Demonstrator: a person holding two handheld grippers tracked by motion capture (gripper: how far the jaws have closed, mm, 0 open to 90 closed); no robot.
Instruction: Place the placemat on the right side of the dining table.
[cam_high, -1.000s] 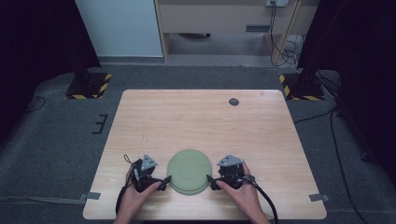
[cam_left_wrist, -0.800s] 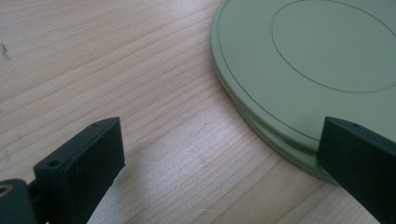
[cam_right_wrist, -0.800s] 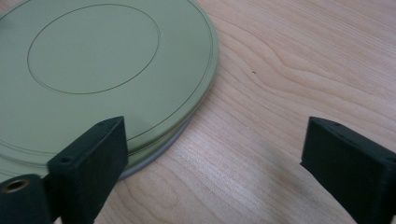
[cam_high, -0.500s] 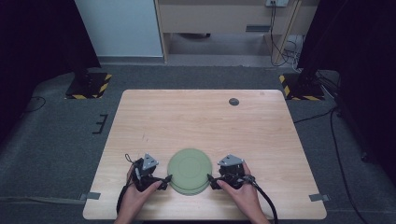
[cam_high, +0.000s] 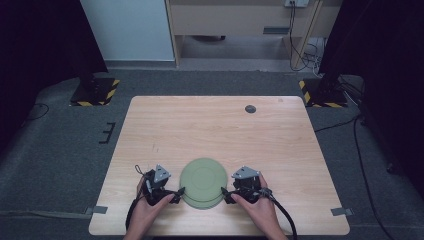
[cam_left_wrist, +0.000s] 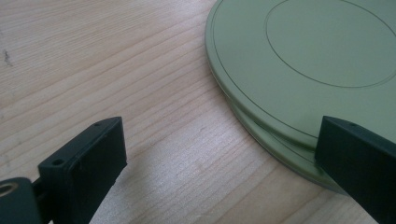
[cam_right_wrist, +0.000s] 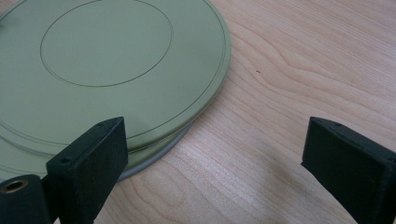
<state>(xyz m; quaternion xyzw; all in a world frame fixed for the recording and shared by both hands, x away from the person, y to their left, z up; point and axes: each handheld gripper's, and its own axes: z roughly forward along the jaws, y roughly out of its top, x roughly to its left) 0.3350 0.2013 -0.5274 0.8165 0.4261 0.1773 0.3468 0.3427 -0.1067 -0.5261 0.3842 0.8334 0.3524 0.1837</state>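
Two pale green plates (cam_high: 202, 182) lie stacked near the table's front edge, the upper one shifted a little off the lower. My left gripper (cam_high: 176, 194) rests at the stack's left side, open. In the left gripper view the plates (cam_left_wrist: 303, 60) fill the upper right, and the left gripper (cam_left_wrist: 224, 161) has one jaw over the stack's rim and the other over bare wood. My right gripper (cam_high: 226, 195) sits open at the stack's right side. In the right gripper view the plates (cam_right_wrist: 107, 65) lie upper left, and the right gripper (cam_right_wrist: 219, 156) straddles their edge without holding anything.
The light wooden table (cam_high: 210, 130) stretches away beyond the plates. A small dark round disc (cam_high: 250, 108) lies near its far edge. Yellow-and-black striped stand bases (cam_high: 95, 92) sit on the grey floor at both far corners, with cables (cam_high: 360, 150) on the right.
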